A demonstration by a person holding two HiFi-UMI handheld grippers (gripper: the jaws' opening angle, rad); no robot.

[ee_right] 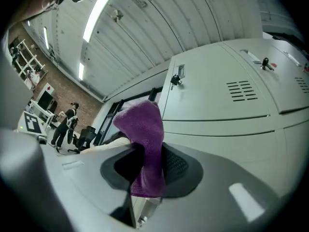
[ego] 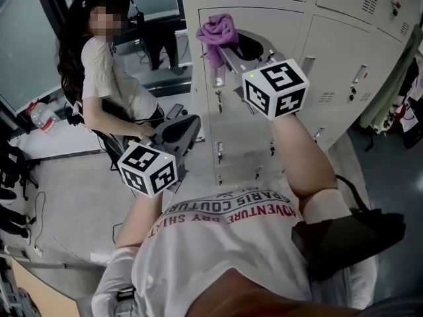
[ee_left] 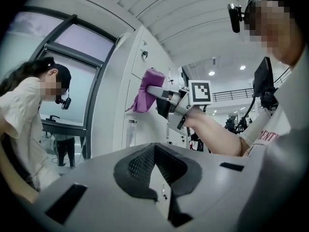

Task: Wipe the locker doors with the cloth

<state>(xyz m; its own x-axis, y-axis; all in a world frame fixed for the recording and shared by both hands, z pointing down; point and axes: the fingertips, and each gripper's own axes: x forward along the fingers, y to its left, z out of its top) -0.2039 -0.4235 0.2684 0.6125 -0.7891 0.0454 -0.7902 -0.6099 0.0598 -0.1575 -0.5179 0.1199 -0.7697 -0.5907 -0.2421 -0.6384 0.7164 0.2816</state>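
Note:
A purple cloth [ego: 218, 32] hangs bunched from my right gripper [ego: 225, 51], which is shut on it. The gripper holds it up against the upper part of a pale grey locker door [ego: 254, 131]. In the right gripper view the cloth [ee_right: 145, 129] drapes between the dark pads [ee_right: 176, 166], with locker doors [ee_right: 217, 95] right behind. My left gripper [ego: 188, 125] stays low and to the left, away from the lockers, shut on nothing. In the left gripper view its tips [ee_left: 153, 149] meet, and the cloth [ee_left: 147, 88] and right gripper [ee_left: 153, 92] show beyond, against the locker [ee_left: 140, 66].
A person [ego: 109, 78] sits close by on the left, just beyond my left gripper. More locker doors with latches [ego: 357, 84] run to the right, and clothes [ego: 403, 71] hang at the far right. Plastic bottles [ego: 41, 117] stand on a low ledge at the left.

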